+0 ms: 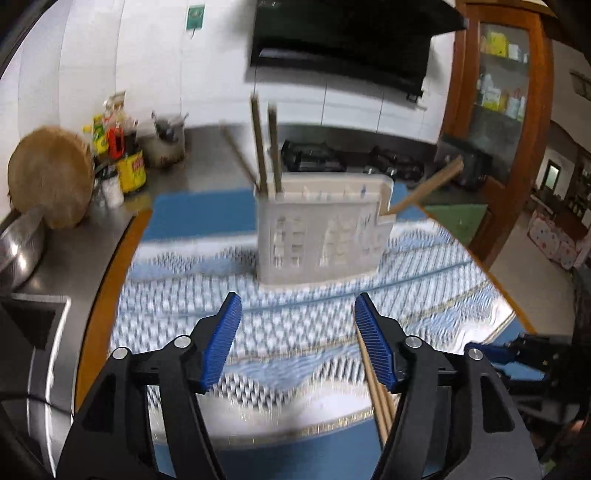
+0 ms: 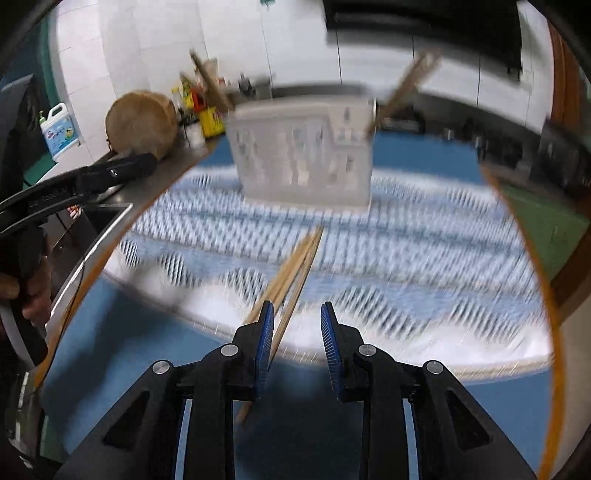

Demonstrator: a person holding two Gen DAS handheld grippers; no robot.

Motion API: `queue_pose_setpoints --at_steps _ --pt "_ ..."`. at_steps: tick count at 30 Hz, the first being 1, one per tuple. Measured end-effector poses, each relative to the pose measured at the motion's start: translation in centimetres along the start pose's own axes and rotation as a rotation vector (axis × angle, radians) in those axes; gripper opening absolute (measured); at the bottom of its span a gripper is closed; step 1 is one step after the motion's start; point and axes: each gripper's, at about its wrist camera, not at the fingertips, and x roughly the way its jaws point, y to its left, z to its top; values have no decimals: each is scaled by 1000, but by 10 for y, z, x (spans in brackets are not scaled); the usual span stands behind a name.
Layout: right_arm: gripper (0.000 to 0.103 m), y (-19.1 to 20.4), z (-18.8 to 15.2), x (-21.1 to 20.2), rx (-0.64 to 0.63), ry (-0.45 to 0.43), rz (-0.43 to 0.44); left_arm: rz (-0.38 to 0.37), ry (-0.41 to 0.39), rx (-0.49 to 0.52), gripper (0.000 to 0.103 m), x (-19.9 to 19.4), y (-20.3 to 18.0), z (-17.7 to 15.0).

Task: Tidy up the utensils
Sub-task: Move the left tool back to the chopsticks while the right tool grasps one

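Each claw (image 1: 297, 314) has black arms, silver screws, and seemingly ribbed blue pads (image 1: 221, 339)

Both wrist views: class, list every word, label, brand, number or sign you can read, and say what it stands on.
No text can be read.
Green sign on the wall: too small to read.
Yellow tin on the counter: red lettering, blurred.
White jug: blue label, unreadable.
White utensil holder: cut-out shapes in its front wall, possibly characters, blurred.
Cabinet packages: too small.
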Motion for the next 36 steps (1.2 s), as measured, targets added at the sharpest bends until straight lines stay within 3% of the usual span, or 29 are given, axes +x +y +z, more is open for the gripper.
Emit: queue_pose_setpoints --at_steps 6,18,24,36 --pt "22 12 -32 24 48 77 29 31 68 -42 72 7 8 -32" --pt "15 19 -37 47 89 134 34 40 133 -61 73 13 10 -64" --pt "9 22 -36 48 57 135 1 4 179 -46 73 21 -2 -79" --pt "8 9 -45 31 38 106 -46 -84 279 -17 73 41 -36 -105"
